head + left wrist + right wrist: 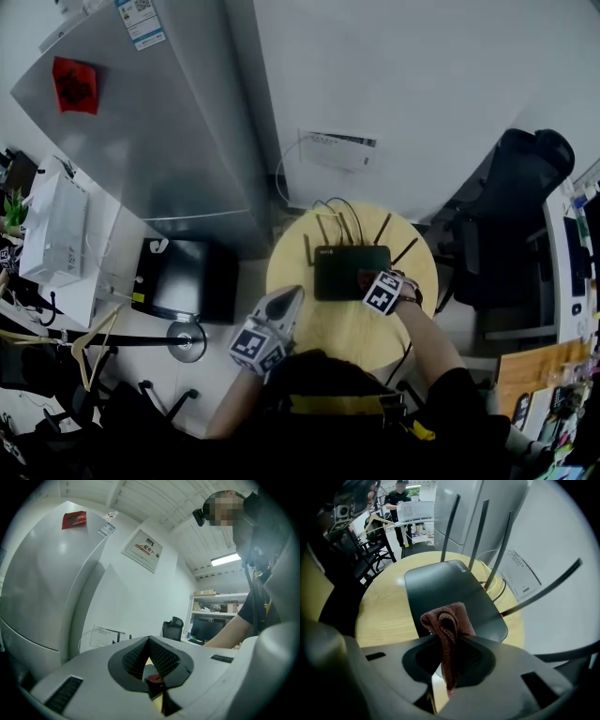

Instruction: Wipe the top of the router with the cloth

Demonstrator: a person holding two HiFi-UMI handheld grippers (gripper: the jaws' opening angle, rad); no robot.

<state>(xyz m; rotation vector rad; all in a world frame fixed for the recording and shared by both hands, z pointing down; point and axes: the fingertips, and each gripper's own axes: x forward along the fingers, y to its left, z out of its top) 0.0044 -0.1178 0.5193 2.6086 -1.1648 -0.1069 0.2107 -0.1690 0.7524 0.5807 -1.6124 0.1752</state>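
Observation:
A black router (349, 271) with several thin antennas lies on a round wooden table (328, 328). My right gripper (368, 280) is over the router's right front part, shut on a reddish-brown cloth (365, 278). In the right gripper view the cloth (448, 623) bunches up between the jaws just above the router's top (440, 590); whether it touches the top I cannot tell. My left gripper (292, 297) hangs at the table's left edge, apart from the router. Its fingertips (149, 640) meet with nothing between them.
A tall grey fridge (141, 122) stands behind the table on the left. A white wall box (338, 150) with cables is behind the router. A black office chair (511, 220) stands at the right, a black box (183, 278) on the floor at the left.

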